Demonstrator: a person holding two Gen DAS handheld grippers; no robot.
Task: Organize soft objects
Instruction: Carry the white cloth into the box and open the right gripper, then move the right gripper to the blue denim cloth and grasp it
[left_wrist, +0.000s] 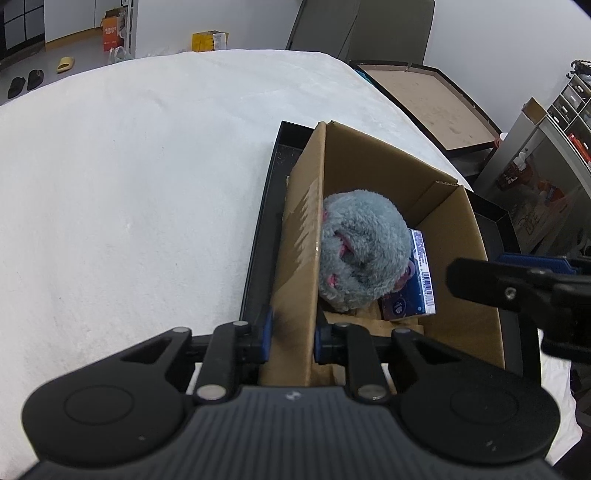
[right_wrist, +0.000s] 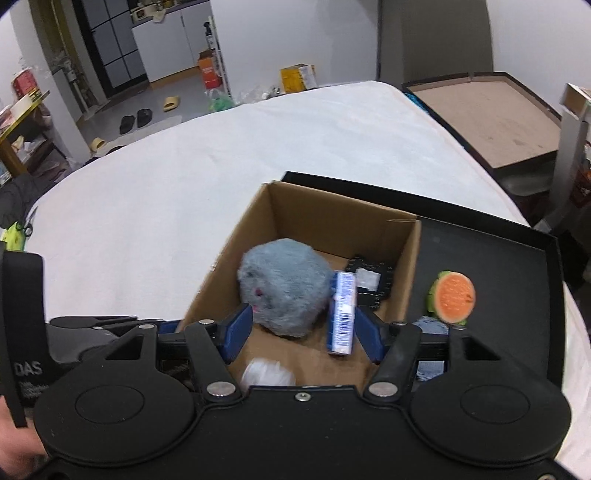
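A cardboard box (left_wrist: 454, 236) stands in a black tray (left_wrist: 258, 258) on the white-covered table. My left gripper (left_wrist: 294, 334) is shut on the box's near left wall, which stands between its blue pads. Inside lies a grey plush toy (right_wrist: 284, 288) with a blue-and-white tissue pack (right_wrist: 341, 314) standing on edge beside it. My right gripper (right_wrist: 303, 336) hangs open over the box (right_wrist: 332, 221). The pack is close to its right finger (right_wrist: 369, 339), and the pads do not press on it. A white fluffy thing (right_wrist: 267, 373) shows below the gripper.
An orange melon-slice toy (right_wrist: 452, 295) and a blue fabric piece (right_wrist: 428, 328) lie in the tray (right_wrist: 480, 251) right of the box. A black flat item (right_wrist: 369, 280) lies in the box. A brown board (right_wrist: 491, 118) sits past the table's right edge.
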